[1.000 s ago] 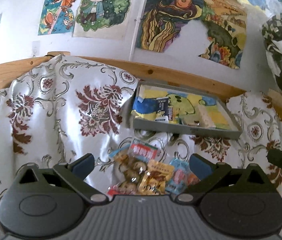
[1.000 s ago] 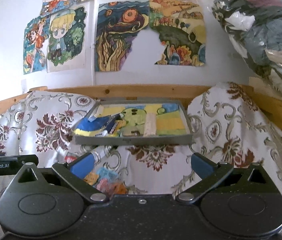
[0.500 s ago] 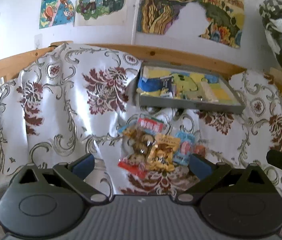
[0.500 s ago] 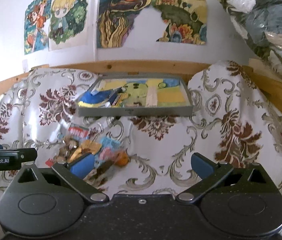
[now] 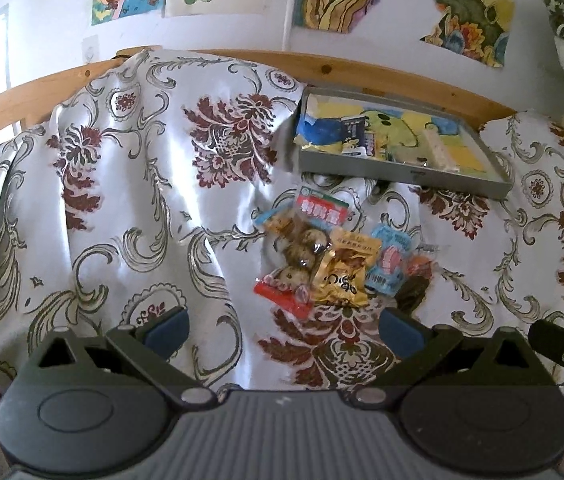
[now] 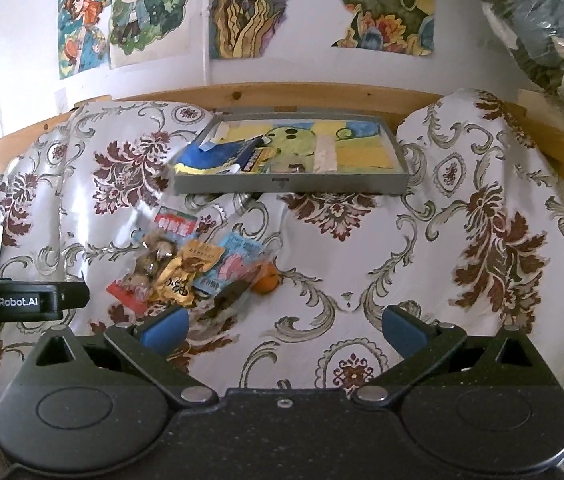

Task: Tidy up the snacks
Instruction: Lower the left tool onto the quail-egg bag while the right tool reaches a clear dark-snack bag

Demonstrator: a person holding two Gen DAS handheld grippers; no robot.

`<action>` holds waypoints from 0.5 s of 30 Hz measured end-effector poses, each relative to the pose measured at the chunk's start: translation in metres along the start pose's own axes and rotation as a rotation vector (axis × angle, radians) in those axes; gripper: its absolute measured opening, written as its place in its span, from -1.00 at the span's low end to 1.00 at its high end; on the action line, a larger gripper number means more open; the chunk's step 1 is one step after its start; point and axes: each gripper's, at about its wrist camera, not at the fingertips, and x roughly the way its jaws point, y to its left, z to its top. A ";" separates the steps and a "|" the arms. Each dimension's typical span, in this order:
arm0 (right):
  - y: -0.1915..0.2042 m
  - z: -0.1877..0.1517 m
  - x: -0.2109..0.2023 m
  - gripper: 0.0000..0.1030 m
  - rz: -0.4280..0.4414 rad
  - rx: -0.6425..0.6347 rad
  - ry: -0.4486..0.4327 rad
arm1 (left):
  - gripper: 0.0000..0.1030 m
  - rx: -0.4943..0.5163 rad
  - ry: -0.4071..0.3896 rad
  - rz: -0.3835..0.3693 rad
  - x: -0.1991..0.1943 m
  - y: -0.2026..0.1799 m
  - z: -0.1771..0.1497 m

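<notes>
A heap of snack packets (image 5: 334,256) (image 6: 193,268) lies on the floral cloth: a clear bag of brown balls with red ends (image 5: 300,252), a gold packet (image 5: 344,276), a light blue packet (image 5: 388,258) and an orange piece (image 6: 266,280). Behind the heap a grey tray (image 5: 394,170) (image 6: 290,185) with a painted lining holds a few small packets. My left gripper (image 5: 282,326) is open and empty, just short of the heap. Right of the heap hovers my right gripper (image 6: 284,324), open and empty too.
The floral cloth (image 5: 141,184) covers a wooden bed frame (image 6: 282,94) against a white wall with paintings (image 6: 241,12). A plastic-wrapped bundle (image 6: 542,28) sits at the upper right. The left gripper's body (image 6: 21,300) shows at the left edge of the right wrist view.
Both grippers have pulled back and tilted down, so the heap of packets now lies fully in view ahead of the fingers. Both stay open.
</notes>
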 end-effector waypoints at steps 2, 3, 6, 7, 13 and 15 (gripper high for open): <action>0.000 0.000 0.001 0.99 0.002 -0.001 0.007 | 0.99 0.007 0.001 -0.001 0.000 -0.002 0.000; 0.000 0.000 0.002 0.99 0.003 -0.001 0.009 | 0.99 0.010 0.001 -0.001 0.000 -0.002 0.001; 0.000 0.001 0.004 0.99 0.006 0.002 0.017 | 0.99 0.012 0.009 -0.003 0.002 -0.003 0.003; 0.000 0.001 0.005 0.99 0.008 0.002 0.020 | 0.99 0.010 0.012 -0.004 0.002 -0.003 0.003; 0.002 0.006 0.012 0.99 0.020 -0.018 0.038 | 0.99 0.008 0.039 -0.017 0.010 0.001 0.014; 0.003 0.008 0.015 0.99 0.025 -0.027 0.041 | 0.99 0.023 0.054 -0.026 0.015 0.002 0.019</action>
